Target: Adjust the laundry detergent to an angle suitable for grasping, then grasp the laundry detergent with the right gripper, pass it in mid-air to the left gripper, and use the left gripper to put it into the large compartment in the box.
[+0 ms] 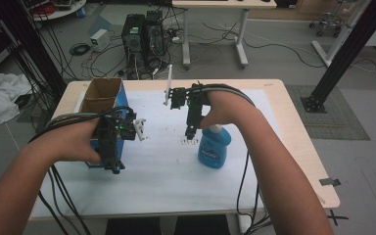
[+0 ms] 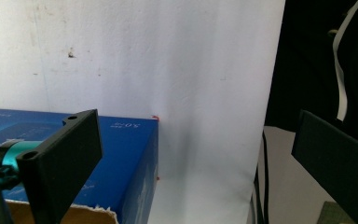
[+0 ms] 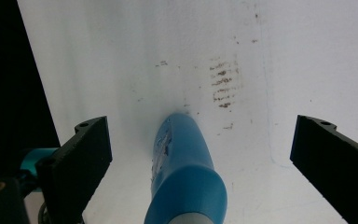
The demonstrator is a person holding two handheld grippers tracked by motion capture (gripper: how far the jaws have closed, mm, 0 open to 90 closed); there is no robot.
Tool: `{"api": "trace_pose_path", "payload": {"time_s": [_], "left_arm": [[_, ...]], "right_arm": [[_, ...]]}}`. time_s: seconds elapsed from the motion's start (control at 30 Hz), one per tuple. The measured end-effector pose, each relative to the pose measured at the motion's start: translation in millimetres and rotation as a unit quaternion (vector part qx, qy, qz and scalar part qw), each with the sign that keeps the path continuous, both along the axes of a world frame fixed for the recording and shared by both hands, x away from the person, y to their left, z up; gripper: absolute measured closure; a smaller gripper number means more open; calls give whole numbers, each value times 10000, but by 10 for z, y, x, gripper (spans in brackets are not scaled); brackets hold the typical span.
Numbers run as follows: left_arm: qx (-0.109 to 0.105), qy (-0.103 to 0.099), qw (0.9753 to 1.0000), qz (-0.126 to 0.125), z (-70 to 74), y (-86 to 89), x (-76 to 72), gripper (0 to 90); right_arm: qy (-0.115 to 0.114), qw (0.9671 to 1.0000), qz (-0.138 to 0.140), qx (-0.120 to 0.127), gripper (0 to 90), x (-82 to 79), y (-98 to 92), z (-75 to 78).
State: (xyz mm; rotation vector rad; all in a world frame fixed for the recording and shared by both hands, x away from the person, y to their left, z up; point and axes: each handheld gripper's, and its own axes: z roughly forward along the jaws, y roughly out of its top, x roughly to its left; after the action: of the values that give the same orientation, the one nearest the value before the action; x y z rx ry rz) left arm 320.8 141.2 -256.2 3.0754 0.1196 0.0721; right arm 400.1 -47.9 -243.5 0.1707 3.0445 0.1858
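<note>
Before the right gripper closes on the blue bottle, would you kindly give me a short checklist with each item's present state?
1. Right gripper jaws open: ok.
2. Blue plastic bottle between those jaws: ok.
3. Bottle standing on the white table cover: ok.
4. Left gripper open, holding nothing: ok.
5. Blue cardboard box with open top, apart from the bottle: ok.
6. Jaw height on the bottle suits a firm grip: cannot tell.

Both forearms reach in from the bottom; left tongs (image 1: 113, 161) and right tongs (image 1: 191, 134) point downward, jaws spread wide.
</note>
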Motion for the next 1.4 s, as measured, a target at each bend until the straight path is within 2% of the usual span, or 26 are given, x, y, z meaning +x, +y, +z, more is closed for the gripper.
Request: {"api": "trace_pose_path", "payload": {"time_s": [0.23, 0.37, 0.53, 0.63, 0.83, 0.97, 1.17, 1.2, 1.3, 1.33, 1.4], "left_arm": [[18, -19, 10000, 11, -20, -18, 17, 17], [-9, 7, 10000, -8, -23, -38, 13, 17], [-37, -85, 10000, 0, -21, -44, 17, 17], [6, -57, 10000, -4, -18, -25, 17, 17], [-10, -59, 10000, 44, -43, 5, 5, 17], [-98, -33, 9999, 48, -74, 2, -1, 17], [-84, -76, 9999, 1, -95, -1, 6, 17], [-126, -96, 9999, 13, -101, 3, -2, 17], [-131, -137, 9998, -12, -105, 11, -10, 17], [-152, -137, 9998, -12, -110, 13, -16, 17], [-124, -140, 9998, -40, -116, 13, -18, 17]], "right_arm": [[41, 10000, 2, 4, 43, 8, -48, -61], [31, 10000, -22, 35, 43, 2, -62, -47], [33, 10000, -20, 56, 43, 17, -79, -43], [58, 10000, -19, 51, 43, 19, -63, -49], [38, 10000, -11, 22, 43, 34, -36, -71], [17, 10000, -13, 10, 43, 28, -26, -68], [-27, 10000, -72, 25, 43, 31, -33, -68], [12, 9997, -109, 230, 43, 33, -41, -59], [8, 9993, -155, 352, 43, 35, -46, -51], [-2, 9981, -241, 564, 43, 46, -55, -38], [-29, 9962, -351, 795, 43, 63, -71, -18]]}}
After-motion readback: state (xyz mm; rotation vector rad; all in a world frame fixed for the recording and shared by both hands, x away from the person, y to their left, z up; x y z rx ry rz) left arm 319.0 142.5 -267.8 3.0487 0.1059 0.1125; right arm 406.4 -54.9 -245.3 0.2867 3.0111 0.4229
